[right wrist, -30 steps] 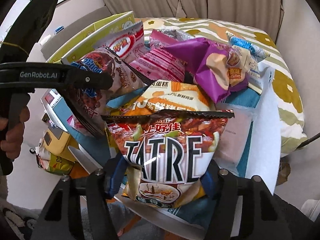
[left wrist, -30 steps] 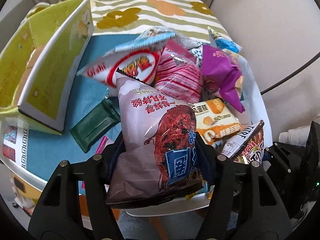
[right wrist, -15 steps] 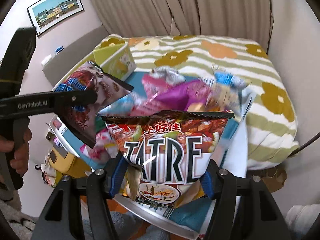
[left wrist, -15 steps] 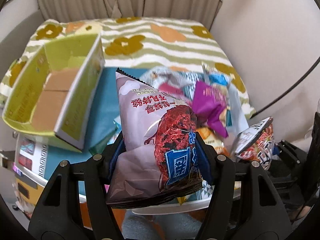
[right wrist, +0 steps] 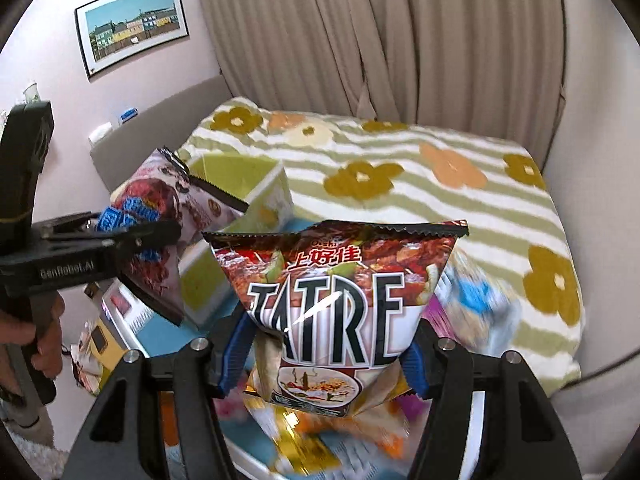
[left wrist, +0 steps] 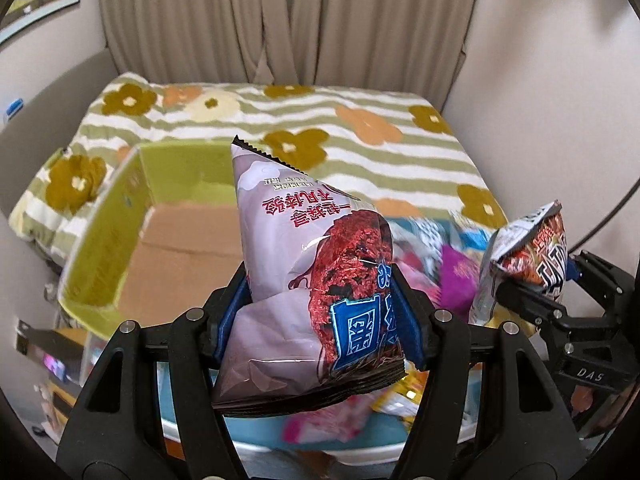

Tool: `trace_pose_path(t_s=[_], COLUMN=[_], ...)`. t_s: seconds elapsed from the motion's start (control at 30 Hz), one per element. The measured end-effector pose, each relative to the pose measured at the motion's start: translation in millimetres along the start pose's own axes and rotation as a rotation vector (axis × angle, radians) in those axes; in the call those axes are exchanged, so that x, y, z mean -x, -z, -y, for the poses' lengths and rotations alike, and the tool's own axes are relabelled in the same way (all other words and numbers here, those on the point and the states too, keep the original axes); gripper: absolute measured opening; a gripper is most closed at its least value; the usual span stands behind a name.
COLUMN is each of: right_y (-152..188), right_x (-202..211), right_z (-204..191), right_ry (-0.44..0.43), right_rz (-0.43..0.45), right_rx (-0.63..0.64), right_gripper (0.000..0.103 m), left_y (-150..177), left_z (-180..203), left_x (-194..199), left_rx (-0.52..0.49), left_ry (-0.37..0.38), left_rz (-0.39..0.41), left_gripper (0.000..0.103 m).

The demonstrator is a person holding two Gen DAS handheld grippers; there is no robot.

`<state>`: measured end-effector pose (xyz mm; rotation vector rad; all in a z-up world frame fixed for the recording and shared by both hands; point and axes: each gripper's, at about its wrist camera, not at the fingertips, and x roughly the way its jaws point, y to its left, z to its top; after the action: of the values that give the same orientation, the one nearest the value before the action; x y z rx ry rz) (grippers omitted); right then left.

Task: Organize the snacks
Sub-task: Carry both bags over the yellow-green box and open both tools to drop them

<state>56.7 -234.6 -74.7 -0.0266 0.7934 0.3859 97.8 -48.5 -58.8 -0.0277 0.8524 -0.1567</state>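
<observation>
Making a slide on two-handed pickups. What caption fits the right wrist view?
Right gripper holds a TATRE chip bag above the snack pile, left gripper alongside gripping a pale bag.

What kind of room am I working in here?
Most likely a bedroom at home: a bed under a flower-patterned striped blanket, floor-length beige curtains behind it, and a framed picture on the wall. The snacks sit on a small table beside the bed.
</observation>
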Motion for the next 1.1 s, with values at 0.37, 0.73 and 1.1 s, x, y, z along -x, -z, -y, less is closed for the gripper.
trace_pose_path(t_s=[0.37,0.73,1.1], right_y=[-105.9,-158.5,-159.9], right_x=[-78.7,-171.5,-230.8], right_z=[-86.3,-139.4,-142.2], right_ry=[0.018,0.073,0.065], right_rz=[0.045,-0.019,-0.132], right_rx=[-0.041,-0.155,-0.212], right_gripper=[0.059,0.059,0.060], left_y=[-84.0,-118.7,-91.5], left_z=[-135.3,-228.3,-246.6], left_x=[-26.3,-136.9,-180.0], left_rx=[-0.021,-0.083,-0.111], left_ry=[-0.011,-0.013,-0.024], left_rz=[0.015,-0.139,-0.197], left_gripper=[0.061,0.061,0.103])
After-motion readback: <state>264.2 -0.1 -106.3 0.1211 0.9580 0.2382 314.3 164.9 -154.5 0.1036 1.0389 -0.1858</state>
